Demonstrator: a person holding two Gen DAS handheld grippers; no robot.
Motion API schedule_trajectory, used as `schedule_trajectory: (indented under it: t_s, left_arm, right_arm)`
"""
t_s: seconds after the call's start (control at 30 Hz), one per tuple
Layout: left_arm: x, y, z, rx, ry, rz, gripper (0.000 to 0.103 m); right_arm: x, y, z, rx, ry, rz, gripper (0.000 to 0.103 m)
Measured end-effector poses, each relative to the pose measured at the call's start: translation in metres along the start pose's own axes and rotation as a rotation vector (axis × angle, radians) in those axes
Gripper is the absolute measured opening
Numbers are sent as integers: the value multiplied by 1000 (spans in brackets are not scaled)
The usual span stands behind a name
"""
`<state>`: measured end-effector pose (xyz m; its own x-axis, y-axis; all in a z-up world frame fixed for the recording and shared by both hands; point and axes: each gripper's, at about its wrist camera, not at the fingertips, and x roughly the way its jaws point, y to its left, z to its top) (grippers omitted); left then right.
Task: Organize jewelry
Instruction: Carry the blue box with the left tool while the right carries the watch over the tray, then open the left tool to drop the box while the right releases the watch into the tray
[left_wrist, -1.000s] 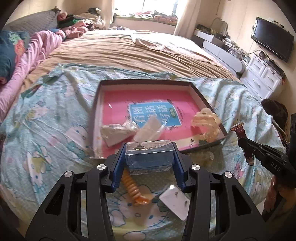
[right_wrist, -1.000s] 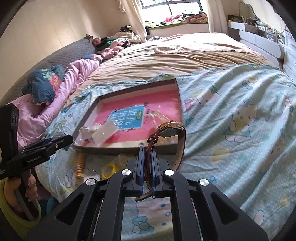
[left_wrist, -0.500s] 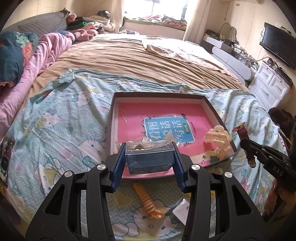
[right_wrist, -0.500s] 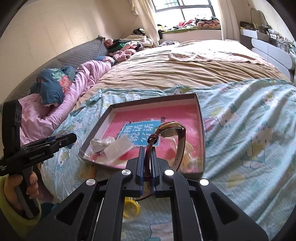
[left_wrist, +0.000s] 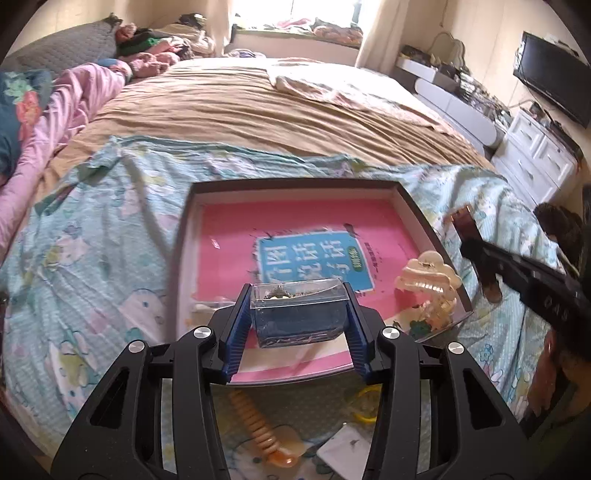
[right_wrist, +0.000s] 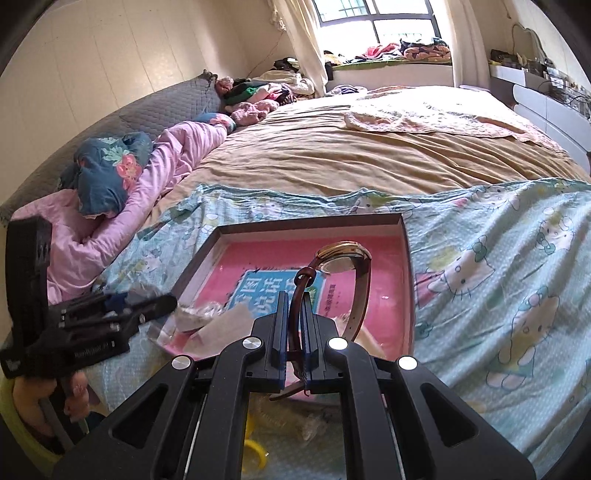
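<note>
A shallow dark-rimmed box (left_wrist: 295, 183) with a pink floor lies on the cartoon-print sheet. My left gripper (left_wrist: 298, 310) is shut on a small clear jewelry case (left_wrist: 298, 314) with a dark blue base, held above the box's near edge. My right gripper (right_wrist: 294, 325) is shut on the brown strap of a gold-cased wristwatch (right_wrist: 341, 258), which stands up over the box (right_wrist: 310, 222). In the left wrist view the right gripper and the watch strap (left_wrist: 466, 220) hover just past the box's right rim. A cream hair claw (left_wrist: 428, 280) rests in the box's near right corner.
On the sheet in front of the box lie an orange spiral hair tie (left_wrist: 258, 424), a yellow ring (left_wrist: 364, 410) and a small white packet (left_wrist: 343, 448). Clear plastic bags (right_wrist: 207, 321) sit in the box's near left corner. Pillows and pink bedding (right_wrist: 147, 162) lie at the left.
Both grippers have travelled forward over the box: the clear case now hangs above its near edge, hiding the plastic bags, and the watch has come over the pink floor. Neither grip has changed.
</note>
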<state>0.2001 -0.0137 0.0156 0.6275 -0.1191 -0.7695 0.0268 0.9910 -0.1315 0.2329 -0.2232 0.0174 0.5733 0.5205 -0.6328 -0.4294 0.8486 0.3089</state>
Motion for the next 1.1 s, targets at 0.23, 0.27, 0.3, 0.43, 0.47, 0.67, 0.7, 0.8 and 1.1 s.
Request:
schedule_trajectory:
  t_s: [0.23, 0.27, 0.3, 0.43, 0.47, 0.67, 0.7, 0.8, 1.1]
  left_arm:
    - [23, -18, -1, 41, 40, -21, 38]
    - [26, -21, -1, 46, 45, -25, 38]
    - [29, -23, -1, 50, 49, -28, 38]
    - [38, -29, -2, 63, 66, -33, 38]
    - [42, -31, -2, 68, 71, -33, 38]
    - [54, -39, -6, 89, 98, -38, 38]
    - [56, -39, -6, 91, 103, -35, 38]
    - [62, -41, -7, 95, 113, -35, 38]
    - [68, -39, -10, 101, 128, -33, 44]
  right_arm:
    - [15, -16, 10, 7, 9, -12, 6]
    - [18, -18, 11, 8, 15, -14, 6]
    - [20, -19, 11, 8, 19, -14, 6]
    - [29, -22, 13, 4, 31, -13, 6]
    - [32, -24, 14, 5, 35, -12, 6]
    - [46, -33, 15, 19, 57, -19, 6]
    - [49, -34, 16, 20, 60, -21, 6]
    - [56, -39, 16, 19, 72, -31, 6]
    - [80, -49, 15, 45, 117, -35, 6]
